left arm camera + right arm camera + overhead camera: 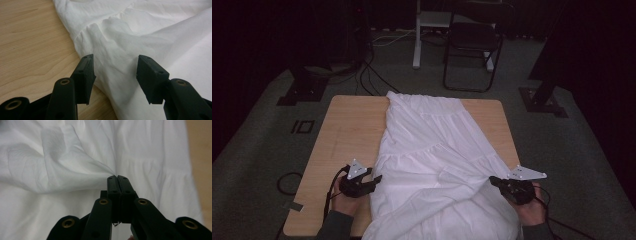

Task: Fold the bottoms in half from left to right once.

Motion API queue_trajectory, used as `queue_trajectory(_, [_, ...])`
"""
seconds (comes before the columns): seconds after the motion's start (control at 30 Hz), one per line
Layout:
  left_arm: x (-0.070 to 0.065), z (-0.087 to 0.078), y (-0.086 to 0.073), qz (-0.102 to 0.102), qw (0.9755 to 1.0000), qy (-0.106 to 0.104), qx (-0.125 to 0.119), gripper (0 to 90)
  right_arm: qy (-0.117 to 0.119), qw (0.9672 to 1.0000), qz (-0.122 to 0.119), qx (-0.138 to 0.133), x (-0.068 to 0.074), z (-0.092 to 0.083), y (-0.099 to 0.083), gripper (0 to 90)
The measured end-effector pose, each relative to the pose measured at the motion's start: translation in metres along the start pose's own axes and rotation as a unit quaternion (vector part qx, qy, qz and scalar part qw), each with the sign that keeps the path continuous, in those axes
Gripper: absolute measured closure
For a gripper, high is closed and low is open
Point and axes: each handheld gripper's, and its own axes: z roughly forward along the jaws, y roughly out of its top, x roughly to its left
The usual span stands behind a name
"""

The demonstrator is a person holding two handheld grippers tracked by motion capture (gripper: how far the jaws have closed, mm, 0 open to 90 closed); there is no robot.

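Lying across the wooden table (347, 130), a white garment (432, 150) — it looks like a tiered skirt or dress — stretches from the far edge of the table down to the near edge, where it hangs over toward the person. It covers the middle and the right part of the tabletop; the left part of the wood is bare.

The right gripper (493, 181) is at the right side of the cloth, near the near-right corner of the table. In the right gripper view its two black jaws are pressed together, and a thin fold of the white fabric (75, 170) is pinched at their tips (117, 177); the cloth rises from there in a tight ridge toward the left of that view. So this gripper is clenched on the garment.

The left gripper (376, 179) is at the left border of the cloth, held by the left hand (346, 200) just above the bare wood. In the left gripper view its jaws stand apart (115, 67), and the edge of the garment (120, 45) lies between and in front of them, but the pads do not press on it — this gripper is released.

Behind the table, on the dark floor, there are a black chair (474, 45) and some cables (372, 75).
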Motion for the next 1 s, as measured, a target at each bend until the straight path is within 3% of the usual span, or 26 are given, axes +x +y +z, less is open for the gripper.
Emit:
queue_trajectory(0.07, [-0.001,0.001,0.0,0.0,1.0,0.001,0.001,48.5,0.008,0.9998,0.01,0.018,-0.003,0.011,-0.009,86.0])
queue_trajectory(0.1, [-0.001,0.001,0.0,0.002,1.0,0.001,0.002,48.5,0.003,0.9994,0.024,0.025,-0.004,0.021,-0.012,77.3])
queue_trajectory(0.2, [-0.001,0.002,0.0,0.004,1.0,0.003,0.003,48.4,0.005,0.9992,0.035,0.02,-0.004,0.027,-0.01,72.4])
queue_trajectory(0.23, [-0.001,0.002,0.0,0.005,1.0,0.003,0.003,48.4,0.002,0.999,0.041,0.018,-0.004,0.032,-0.005,64.4])
queue_trajectory(0.4, [-0.001,0.003,-0.001,0.006,1.0,0.004,0.004,48.4,-0.002,0.9987,0.049,0.017,-0.003,0.045,0.006,56.2])
queue_trajectory(0.57, [-0.001,0.003,-0.002,0.004,1.0,0.004,0.006,48.3,0.011,0.9972,0.07,0.022,-0.003,0.063,0.012,48.3])
queue_trajectory(0.7, [-0.001,0.004,-0.003,0.003,1.0,0.003,0.007,48.3,0.009,0.997,0.065,0.042,0.002,0.079,0.015,40.3])
queue_trajectory(0.8, [-0.002,0.006,-0.004,0.003,0.9999,0.0,0.011,48.2,0.015,0.9965,0.057,0.059,0.005,0.087,0.014,46.8])
queue_trajectory(0.83, [-0.002,0.006,-0.005,0.002,0.9999,-0.001,0.013,47.9,0.029,0.9955,0.056,0.071,0.007,0.09,0.013,61.5])
queue_trajectory(0.87, [-0.002,0.007,-0.005,0.001,0.9999,-0.002,0.017,47.9,0.029,0.9955,0.056,0.071,0.007,0.09,0.013,61.5])
queue_trajectory(1.0, [-0.005,0.015,-0.009,-0.003,0.9991,-0.006,0.042,47.9,0.039,0.9956,0.051,0.069,0.01,0.084,0.014,88.6])
